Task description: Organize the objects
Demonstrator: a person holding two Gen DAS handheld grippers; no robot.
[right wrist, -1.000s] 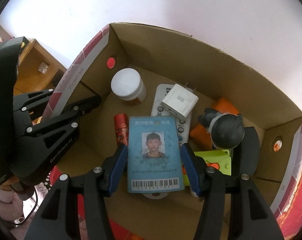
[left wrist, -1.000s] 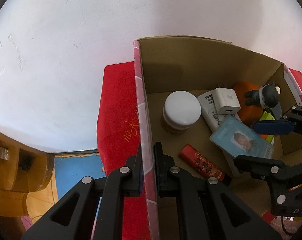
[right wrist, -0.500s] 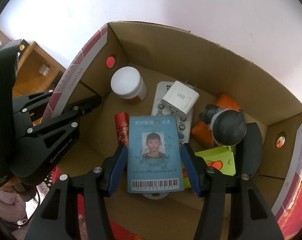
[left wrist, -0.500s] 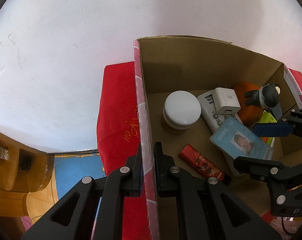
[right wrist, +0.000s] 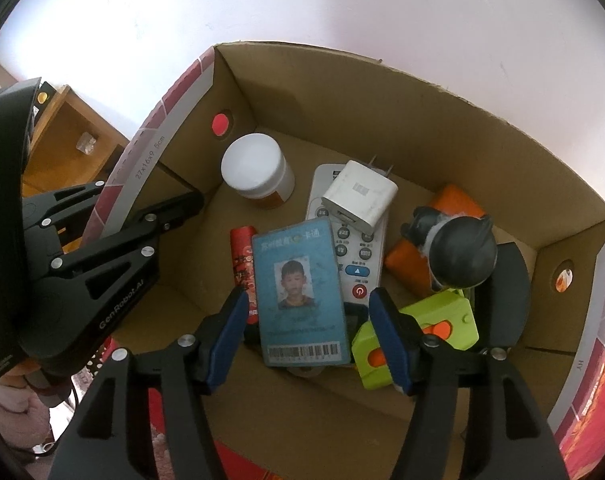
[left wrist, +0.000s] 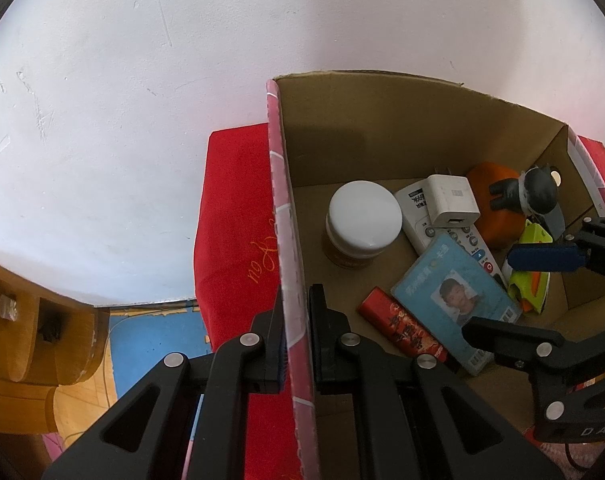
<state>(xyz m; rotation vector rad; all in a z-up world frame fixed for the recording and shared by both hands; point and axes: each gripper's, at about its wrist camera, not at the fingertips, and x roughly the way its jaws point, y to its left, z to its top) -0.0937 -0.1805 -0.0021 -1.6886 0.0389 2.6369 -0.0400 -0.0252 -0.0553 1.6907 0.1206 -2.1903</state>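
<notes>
Blue ID card (right wrist: pixel 298 292) lies face up in the cardboard box (right wrist: pixel 382 120), centre of the right wrist frame, resting on the white remote (right wrist: pixel 352 248) & the red tube (right wrist: pixel 242 264). Right gripper (right wrist: pixel 308 336) sits over it, jaws just been opening: now wide, blue pads each side of the card w/ gaps, not pressing it. In the left wrist view the card (left wrist: pixel 456 296) is lower right of the box floor.

White charger (right wrist: pixel 360 196) sits on the remote's upper end. White-lidded jar (right wrist: pixel 258 170) upright, upper left of box. Dark round-headed figurine (right wrist: pixel 458 252) on an orange block (right wrist: pixel 422 264) at right; lime-green item (right wrist: pixel 418 336) lower right, touching the right jaw.

Left gripper (left wrist: pixel 296 344) clamped narrow on the box's red-printed side wall (left wrist: pixel 290 280), one jaw inside, one outside. Box stands on a red cloth (left wrist: pixel 234 208); white wall (left wrist: pixel 142 80) behind.
</notes>
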